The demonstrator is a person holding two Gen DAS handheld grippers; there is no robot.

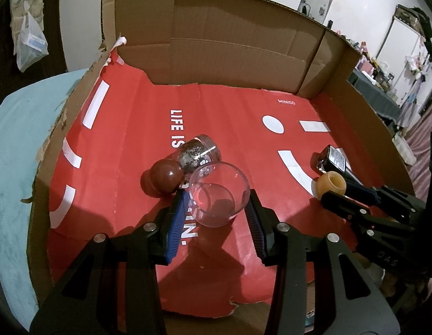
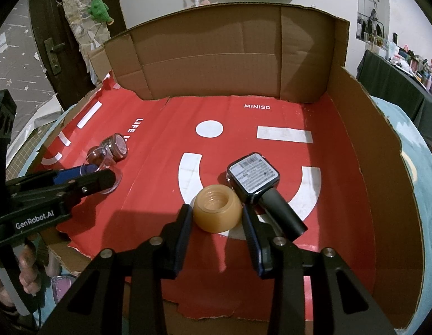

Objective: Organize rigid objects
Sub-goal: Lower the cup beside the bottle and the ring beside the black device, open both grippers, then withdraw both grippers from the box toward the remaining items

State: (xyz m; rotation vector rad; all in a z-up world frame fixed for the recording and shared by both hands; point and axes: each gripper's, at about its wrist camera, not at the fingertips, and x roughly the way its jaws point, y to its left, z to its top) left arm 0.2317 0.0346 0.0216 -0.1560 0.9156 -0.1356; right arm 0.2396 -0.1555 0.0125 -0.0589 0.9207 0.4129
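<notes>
A clear glass cup [image 1: 219, 194] lies on its side on the red box floor, between the fingers of my left gripper [image 1: 217, 205], whose jaws are open around it. Behind it lies a pepper grinder [image 1: 185, 164] with a brown ball top. My right gripper [image 2: 217, 217] is open around a tan round cap [image 2: 217, 211], which also shows in the left wrist view [image 1: 330, 185]. A black handheld device with a label [image 2: 258, 181] lies just right of the cap. The cup [image 2: 104, 167] and the left gripper [image 2: 84, 178] also show in the right wrist view.
All objects lie in a shallow cardboard box [image 1: 230, 53] lined with red Miniso paper [image 2: 272, 145]. Cardboard walls rise at the back and right [image 2: 355, 139]. The box rests on a light blue cloth [image 1: 14, 167].
</notes>
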